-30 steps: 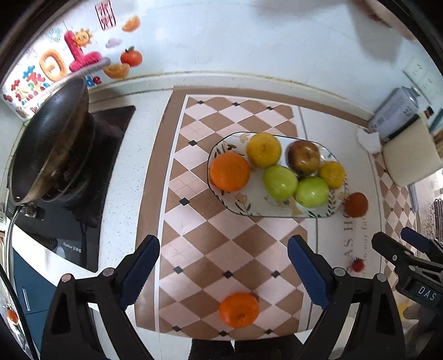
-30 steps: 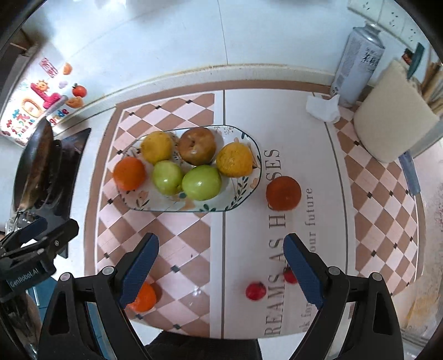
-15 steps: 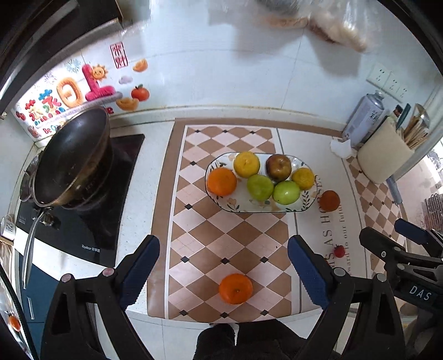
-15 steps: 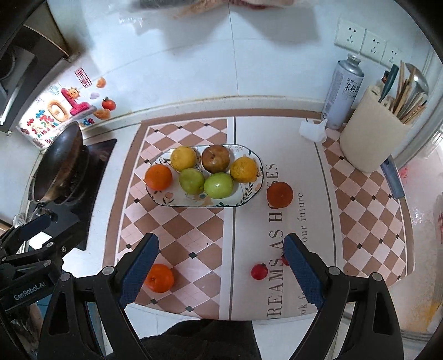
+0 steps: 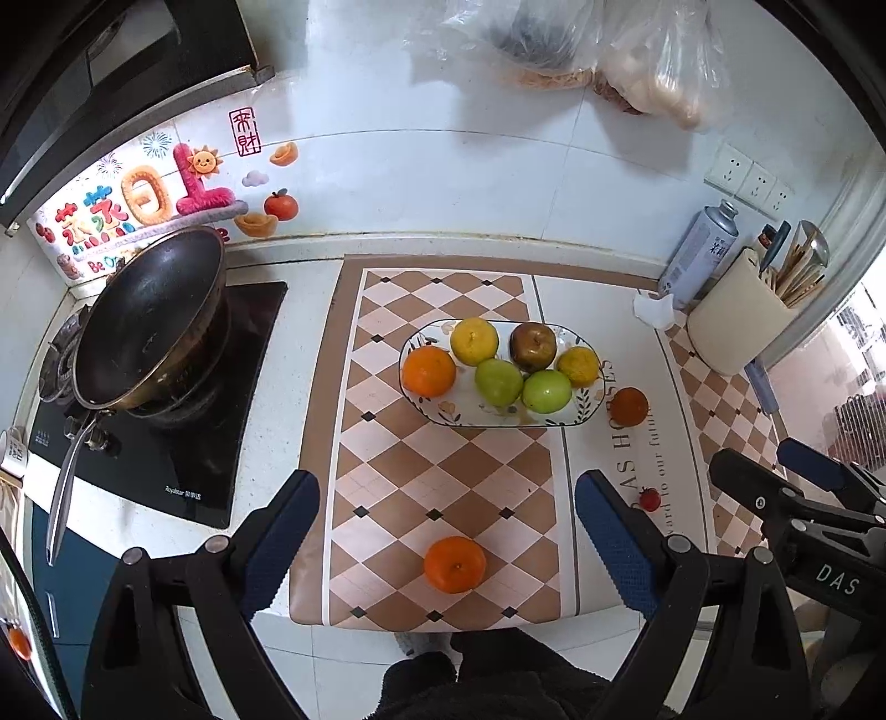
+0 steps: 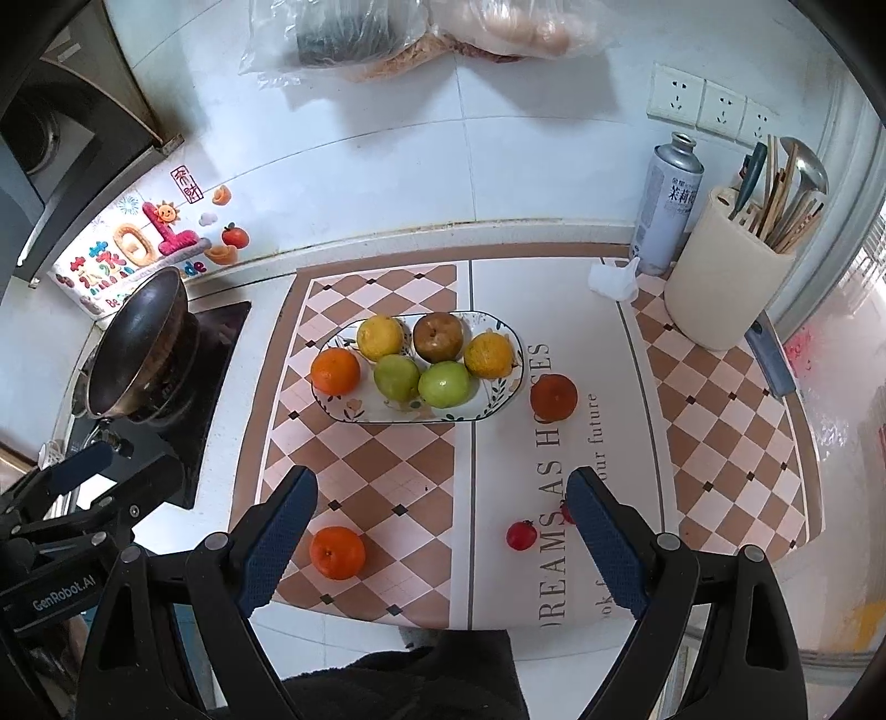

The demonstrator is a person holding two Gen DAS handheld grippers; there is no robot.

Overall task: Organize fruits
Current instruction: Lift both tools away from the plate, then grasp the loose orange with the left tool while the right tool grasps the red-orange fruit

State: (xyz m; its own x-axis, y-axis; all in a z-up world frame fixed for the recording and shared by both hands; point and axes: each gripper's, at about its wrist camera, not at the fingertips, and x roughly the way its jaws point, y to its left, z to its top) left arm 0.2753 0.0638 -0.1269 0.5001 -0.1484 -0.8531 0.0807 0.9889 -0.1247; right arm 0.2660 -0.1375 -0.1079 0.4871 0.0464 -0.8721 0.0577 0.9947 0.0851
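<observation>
An oval patterned plate [image 5: 476, 418] [image 6: 354, 412] on the checked mat holds several fruits: an orange [image 5: 428, 371], yellow citrus, two green apples and a brown one. A loose orange [image 5: 455, 564] [image 6: 337, 552] lies near the mat's front edge. A dark orange fruit [image 5: 629, 406] [image 6: 553, 396] sits just right of the plate. A small red fruit [image 5: 649, 499] [image 6: 521, 535] lies on the white strip. My left gripper [image 5: 447, 531] hangs open high above the loose orange. My right gripper [image 6: 442, 526] is open too, above the mat, holding nothing.
A black wok [image 5: 147, 327] stands on the stove at the left. A spray can [image 6: 667, 205], a crumpled tissue [image 6: 612, 279] and a cream utensil holder [image 6: 731, 277] stand at the back right. Plastic bags [image 6: 398, 33] hang on the tiled wall.
Both grippers have risen and drawn back from the counter, so the plate and fruits look smaller and more of the wall shows. Both stay open; no fruit has moved.
</observation>
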